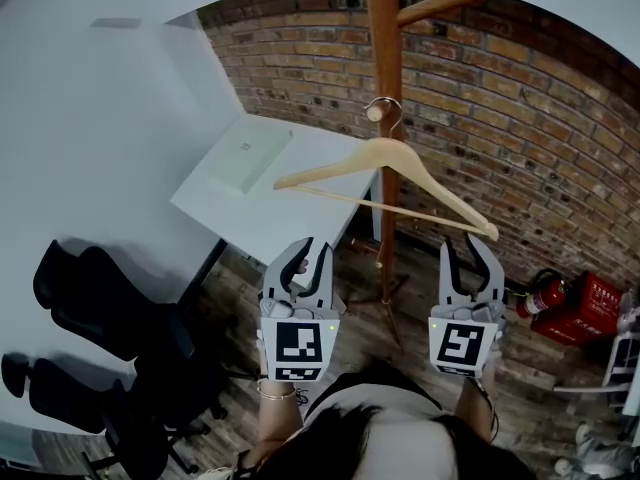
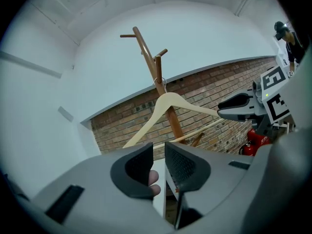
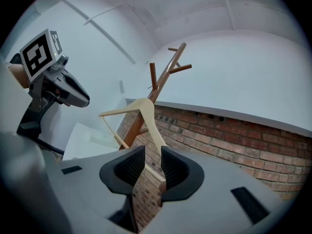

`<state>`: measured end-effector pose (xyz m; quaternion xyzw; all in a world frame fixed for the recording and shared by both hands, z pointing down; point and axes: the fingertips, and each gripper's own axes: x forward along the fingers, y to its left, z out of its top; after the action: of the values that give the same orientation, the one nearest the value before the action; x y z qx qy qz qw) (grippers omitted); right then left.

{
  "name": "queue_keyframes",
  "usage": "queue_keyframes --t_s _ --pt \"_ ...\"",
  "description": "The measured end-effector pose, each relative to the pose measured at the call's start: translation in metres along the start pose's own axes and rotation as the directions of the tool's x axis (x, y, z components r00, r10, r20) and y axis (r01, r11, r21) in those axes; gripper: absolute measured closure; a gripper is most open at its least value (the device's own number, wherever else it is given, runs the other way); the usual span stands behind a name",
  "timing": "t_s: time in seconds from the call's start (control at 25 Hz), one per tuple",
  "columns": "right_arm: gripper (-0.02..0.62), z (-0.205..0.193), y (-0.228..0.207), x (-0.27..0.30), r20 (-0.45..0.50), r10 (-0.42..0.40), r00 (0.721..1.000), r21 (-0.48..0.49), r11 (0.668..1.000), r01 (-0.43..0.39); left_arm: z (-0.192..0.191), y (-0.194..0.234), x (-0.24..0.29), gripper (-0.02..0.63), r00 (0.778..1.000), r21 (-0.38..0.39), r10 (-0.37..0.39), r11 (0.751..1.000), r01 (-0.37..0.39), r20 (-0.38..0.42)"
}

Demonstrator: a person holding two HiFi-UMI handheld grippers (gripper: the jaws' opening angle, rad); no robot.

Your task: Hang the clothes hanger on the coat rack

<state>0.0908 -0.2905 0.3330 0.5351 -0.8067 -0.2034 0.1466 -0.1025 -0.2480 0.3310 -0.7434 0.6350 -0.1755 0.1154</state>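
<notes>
A pale wooden clothes hanger [image 1: 385, 158] hangs by its metal hook [image 1: 385, 108] from a peg of the wooden coat rack [image 1: 380, 48]. It is tilted, with its right end lower. My left gripper [image 1: 307, 253] is below the hanger's left arm and apart from it; its jaws stand a narrow gap apart with nothing between them [image 2: 157, 150]. My right gripper [image 1: 470, 248] is just under the hanger's right end. Its jaws [image 3: 152, 152] are parted, and the hanger [image 3: 141, 106] runs down toward the gap, not pinched. The rack [image 2: 146, 52] and hanger [image 2: 168, 101] stand ahead of the left gripper.
A white table [image 1: 300, 218] with a pale flat box [image 1: 250, 158] stands left of the rack. Black office chairs [image 1: 100, 338] sit at lower left. A red fire extinguisher [image 1: 545, 293] and a red case [image 1: 585, 308] lie by the brick wall [image 1: 520, 118] at right.
</notes>
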Motion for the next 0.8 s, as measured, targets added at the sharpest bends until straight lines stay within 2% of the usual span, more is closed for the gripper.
queue_keyframes --t_s 0.24,0.44,0.8 --pt "0.506 0.006 0.003 -0.006 0.018 -0.008 1.0 0.037 0.999 0.007 0.002 -0.005 -0.005 0.554 1.0 -0.057 -0.021 0.998 0.022 0.022" --pt "0.529 0.013 0.01 -0.017 0.045 -0.029 0.999 0.11 0.994 0.024 0.001 -0.005 -0.016 0.577 0.998 -0.091 -0.046 0.995 0.049 0.038" --pt "0.549 0.019 0.04 -0.046 0.029 0.005 1.0 0.24 0.971 -0.011 -0.008 -0.005 -0.048 0.586 0.996 -0.131 -0.076 0.988 0.082 0.054"
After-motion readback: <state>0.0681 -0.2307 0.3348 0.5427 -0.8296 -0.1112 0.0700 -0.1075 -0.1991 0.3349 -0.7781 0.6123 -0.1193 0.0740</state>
